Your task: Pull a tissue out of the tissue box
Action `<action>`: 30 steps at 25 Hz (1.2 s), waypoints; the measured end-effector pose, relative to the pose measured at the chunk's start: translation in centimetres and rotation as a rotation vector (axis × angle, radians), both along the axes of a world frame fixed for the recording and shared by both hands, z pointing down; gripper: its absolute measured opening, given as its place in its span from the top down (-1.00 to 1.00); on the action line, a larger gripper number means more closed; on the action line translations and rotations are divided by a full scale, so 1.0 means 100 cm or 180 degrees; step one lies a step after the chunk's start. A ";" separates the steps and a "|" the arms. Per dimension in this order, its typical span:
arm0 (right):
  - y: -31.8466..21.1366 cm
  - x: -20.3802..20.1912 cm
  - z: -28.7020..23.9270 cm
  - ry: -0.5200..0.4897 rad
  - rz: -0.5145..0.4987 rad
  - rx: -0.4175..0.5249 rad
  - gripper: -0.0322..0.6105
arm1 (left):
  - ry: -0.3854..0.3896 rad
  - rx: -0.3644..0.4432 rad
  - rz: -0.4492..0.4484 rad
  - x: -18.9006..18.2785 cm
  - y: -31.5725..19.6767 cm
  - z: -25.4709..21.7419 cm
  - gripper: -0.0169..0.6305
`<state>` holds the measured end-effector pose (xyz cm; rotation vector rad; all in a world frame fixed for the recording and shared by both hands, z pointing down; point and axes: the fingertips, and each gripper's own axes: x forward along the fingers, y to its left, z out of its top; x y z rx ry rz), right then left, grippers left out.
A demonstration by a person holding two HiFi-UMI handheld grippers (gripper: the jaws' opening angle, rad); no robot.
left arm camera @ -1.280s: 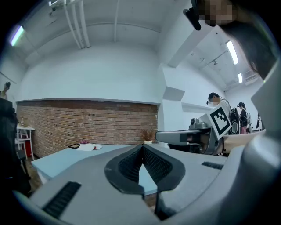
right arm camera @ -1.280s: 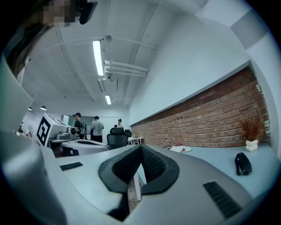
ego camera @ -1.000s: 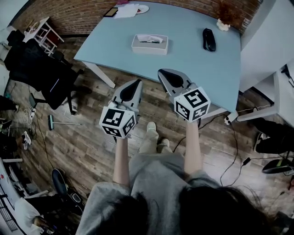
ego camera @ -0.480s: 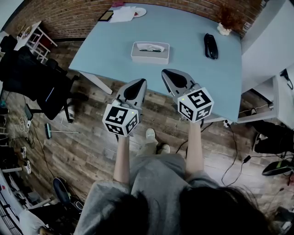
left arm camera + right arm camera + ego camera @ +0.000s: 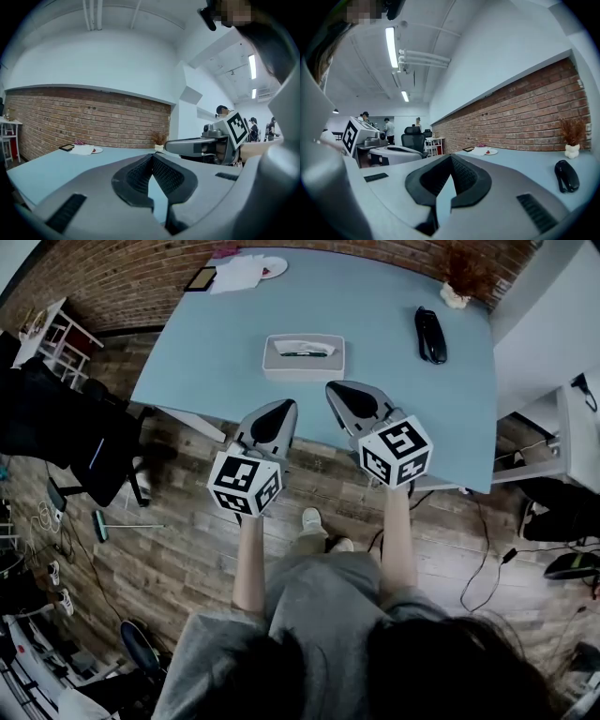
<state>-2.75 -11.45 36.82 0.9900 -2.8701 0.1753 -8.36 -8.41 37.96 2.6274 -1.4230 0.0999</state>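
Note:
The white tissue box (image 5: 304, 356) lies on the light blue table (image 5: 234, 334), with a tissue showing in its top slot. In the head view both grippers hang side by side over the wooden floor, at the table's near edge and short of the box. My left gripper (image 5: 281, 407) is shut and holds nothing. My right gripper (image 5: 339, 390) is also shut and empty. In the left gripper view the jaws (image 5: 151, 155) meet at their tips; the same holds in the right gripper view (image 5: 450, 157). Both bodies hide the box in those views.
A black oblong object (image 5: 430, 334) lies at the table's right, and a small vase with dried plants (image 5: 457, 292) stands at the far right corner. Papers and a plate (image 5: 239, 273) sit at the far left. A dark office chair (image 5: 84, 427) stands left of the table. Cables run across the floor at right.
The table and tissue box have come nearer in the head view, as both grippers moved forward together towards the table edge. Both jaws stayed shut.

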 end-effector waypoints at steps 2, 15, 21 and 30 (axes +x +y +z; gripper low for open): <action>-0.006 0.001 0.000 0.0022 0.0040 0.0003 0.90 | 0.0006 0.0001 0.0044 0.000 -0.008 0.001 0.94; -0.030 0.011 0.006 0.0167 0.0350 -0.0005 0.90 | 0.0061 -0.0009 0.0316 0.007 -0.038 0.005 0.94; -0.038 0.008 0.018 0.0184 0.0344 -0.0093 0.90 | 0.0084 -0.0097 0.0255 0.001 -0.044 0.016 0.94; -0.082 -0.005 0.026 0.0363 0.0090 -0.0157 0.90 | 0.0132 -0.0193 0.0021 -0.008 -0.080 0.024 0.94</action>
